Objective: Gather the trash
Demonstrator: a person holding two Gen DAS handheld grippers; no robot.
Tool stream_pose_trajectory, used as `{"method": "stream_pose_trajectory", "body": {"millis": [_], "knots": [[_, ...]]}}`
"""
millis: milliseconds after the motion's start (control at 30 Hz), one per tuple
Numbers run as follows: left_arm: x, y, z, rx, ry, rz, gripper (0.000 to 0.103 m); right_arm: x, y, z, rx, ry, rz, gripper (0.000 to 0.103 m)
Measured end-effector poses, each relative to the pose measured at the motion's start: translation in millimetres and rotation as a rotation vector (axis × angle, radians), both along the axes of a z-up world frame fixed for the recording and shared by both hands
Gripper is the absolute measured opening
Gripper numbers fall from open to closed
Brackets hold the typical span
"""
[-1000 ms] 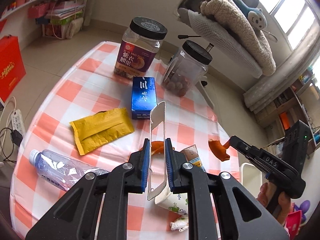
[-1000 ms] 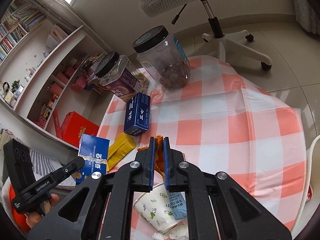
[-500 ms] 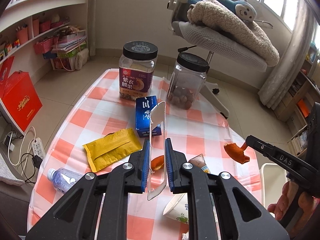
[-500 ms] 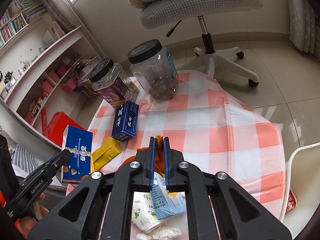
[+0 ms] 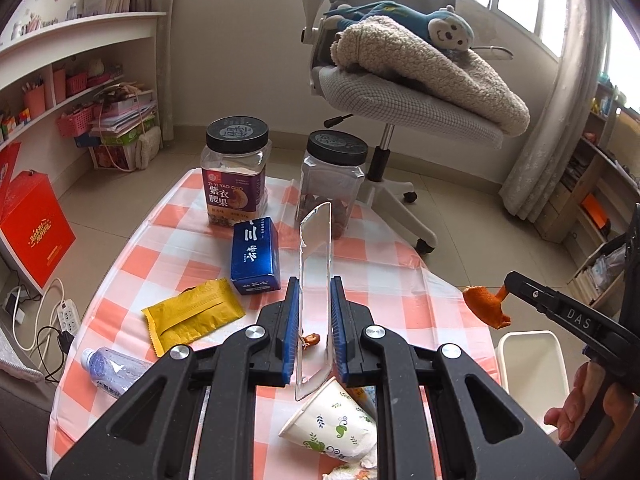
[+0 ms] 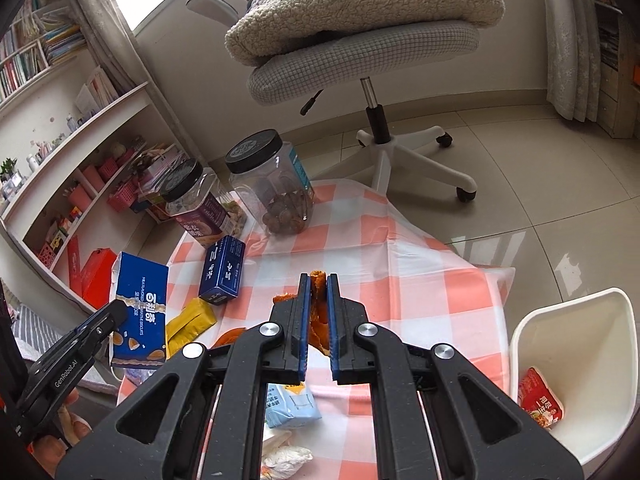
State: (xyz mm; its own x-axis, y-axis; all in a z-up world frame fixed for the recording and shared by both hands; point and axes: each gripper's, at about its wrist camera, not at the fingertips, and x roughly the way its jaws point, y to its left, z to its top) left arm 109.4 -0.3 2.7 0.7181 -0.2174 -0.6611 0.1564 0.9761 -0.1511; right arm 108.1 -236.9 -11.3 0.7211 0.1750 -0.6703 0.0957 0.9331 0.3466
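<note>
My left gripper [image 5: 314, 304] is shut on a flat snack package [image 5: 316, 264], seen edge-on in its own view; in the right wrist view it shows as a blue biscuit packet [image 6: 140, 312]. My right gripper [image 6: 318, 294] is shut on a piece of orange peel [image 6: 318, 280]; the peel also shows in the left wrist view [image 5: 484, 306] held above the table's right edge. A white trash bin [image 6: 600, 320] stands at the right beside the table, with a red wrapper [image 6: 540, 400] inside.
On the checked table [image 6: 420, 280] lie a yellow packet [image 5: 188, 320], a blue box [image 5: 254, 258], a plastic bottle [image 5: 116, 370], a paper cup [image 5: 332, 424], a light blue carton [image 6: 290, 404], crumpled tissue [image 6: 286, 458], more peel [image 5: 310, 340] and two black-lidded jars [image 5: 236, 176]. An office chair [image 5: 400, 112] stands behind.
Both grippers have risen and tilted up from the table. The right gripper has carried the peel to the right, toward the bin side. The left still holds its package.
</note>
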Motion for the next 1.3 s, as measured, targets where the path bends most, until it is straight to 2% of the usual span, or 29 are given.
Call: {"method": "stream_pose_trajectory", "body": {"millis": [433, 700, 733, 833, 1033, 1200, 1233, 1267, 1300], "knots": [[-20, -68, 11, -0.02, -0.019, -0.136, 0.015, -66, -116, 23, -0.033, -0.024, -0.264, 0.007], [-44, -148, 21, -0.041, -0.043, -0.293, 0.015, -113, -188, 30, -0.11, -0.024, -0.446, 0.011], [-47, -160, 22, -0.048, -0.042, -0.314, 0.015, -118, -197, 30, -0.106, -0.024, -0.468, 0.015], [-55, -193, 23, -0.063, -0.034, -0.375, 0.015, -134, -221, 31, -0.099, -0.023, -0.533, 0.045], [-72, -258, 20, -0.072, -0.01, -0.473, 0.015, -164, -257, 34, -0.082, -0.049, -0.672, 0.076], [-86, -301, 9, -0.087, 0.044, -0.544, 0.016, -190, -282, 41, -0.079, -0.091, -0.779, 0.083], [-87, -308, 6, -0.089, 0.066, -0.563, 0.023, -194, -285, 41, -0.084, -0.094, -0.793, 0.084], [-89, -315, 3, -0.085, 0.085, -0.578, 0.038, -197, -287, 42, -0.089, -0.096, -0.803, 0.085], [-91, -319, 2, -0.079, 0.091, -0.583, 0.044, -199, -289, 42, -0.092, -0.096, -0.811, 0.086]]}}
